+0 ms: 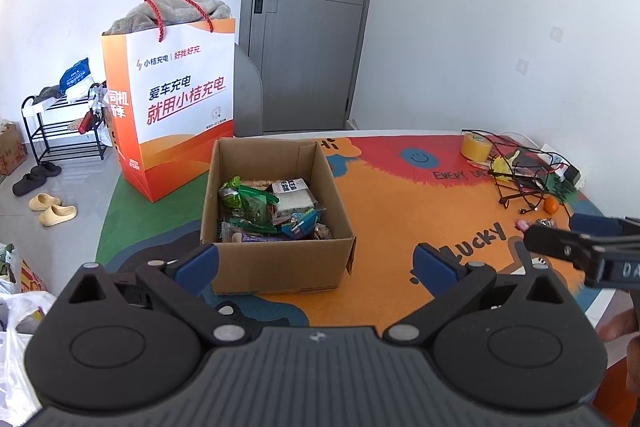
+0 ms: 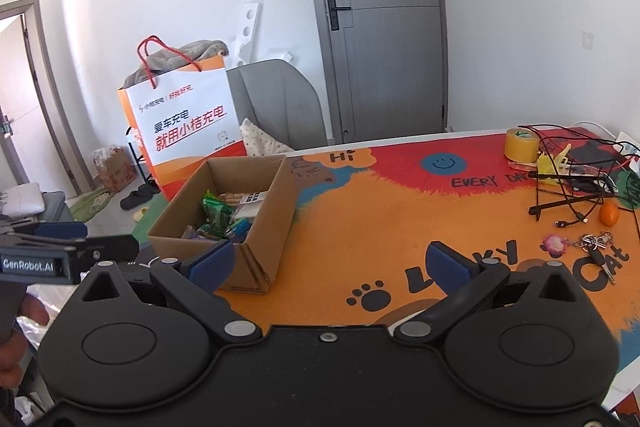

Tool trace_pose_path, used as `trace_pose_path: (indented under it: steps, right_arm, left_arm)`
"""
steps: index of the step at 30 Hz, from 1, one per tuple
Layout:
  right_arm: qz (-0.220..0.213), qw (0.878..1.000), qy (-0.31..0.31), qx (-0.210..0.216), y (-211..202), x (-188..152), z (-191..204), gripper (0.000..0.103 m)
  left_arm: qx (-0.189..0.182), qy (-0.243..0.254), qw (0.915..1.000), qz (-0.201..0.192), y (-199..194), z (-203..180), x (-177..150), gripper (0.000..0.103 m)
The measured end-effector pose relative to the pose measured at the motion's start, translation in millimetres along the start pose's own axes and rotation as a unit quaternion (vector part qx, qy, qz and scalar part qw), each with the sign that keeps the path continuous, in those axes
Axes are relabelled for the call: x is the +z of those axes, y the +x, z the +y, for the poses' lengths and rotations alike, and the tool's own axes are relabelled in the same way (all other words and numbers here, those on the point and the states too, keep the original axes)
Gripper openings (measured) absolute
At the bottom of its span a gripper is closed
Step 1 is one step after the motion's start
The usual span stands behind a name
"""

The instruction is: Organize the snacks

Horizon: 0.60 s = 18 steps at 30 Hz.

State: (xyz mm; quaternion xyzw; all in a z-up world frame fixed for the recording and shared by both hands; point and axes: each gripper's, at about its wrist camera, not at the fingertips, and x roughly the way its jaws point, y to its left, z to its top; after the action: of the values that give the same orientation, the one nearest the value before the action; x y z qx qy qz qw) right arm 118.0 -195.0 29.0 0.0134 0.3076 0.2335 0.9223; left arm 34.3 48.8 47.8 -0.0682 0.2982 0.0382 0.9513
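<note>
Now | we hold left claw (image 1: 316, 261) and right claw (image 2: 330, 265) spread wide, empty, hovering short of the table (image 2: 380, 211) | snacks (image 1: 268, 211) piled in cardboard box (image 1: 280, 259), likely gathered for sorting

A big table (image 1: 400, 195) wears a bright cloth with orange, red, green and blue patches, a smiley face and paw prints. In front of the left tongs (image 1: 316, 259) sits an open cardboard box (image 1: 280, 263). Behind the box stands an orange and white paper bag (image 1: 176, 115). Far ahead and to the right of the right tongs (image 2: 328, 263) sit a roll of yellow tape (image 2: 520, 145), black cables (image 2: 568, 183), a small orange (image 2: 609, 214) and a bunch of keys (image 2: 592, 243).
</note>
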Motion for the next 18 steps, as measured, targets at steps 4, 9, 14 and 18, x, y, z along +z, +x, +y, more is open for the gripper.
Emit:
trace_pose_path:
  steps: [4,9,14,18]
  right_arm:
    - [-0.002,1.0,-0.004,-0.013,-9,-2,1,0.103]
    - [-0.018,0.999,0.014,-0.029,-27,-1,-8,0.103]
    - [-0.018,0.999,0.007,-0.032,-34,-5,-10,0.103]
    - [-0.015,1.0,0.016,-0.017,-33,-6,-12,0.103]
  left_arm:
    - [0.002,0.004,1.0,-0.004,-4,3,-2,0.103]
    - [0.002,0.013,0.9999,-0.006,-8,6,-5,0.103]
    - [0.006,0.016,0.9998,-0.009,-12,11,-5,0.103]
    - [0.008,0.013,0.9998,-0.01,-12,11,-4,0.103]
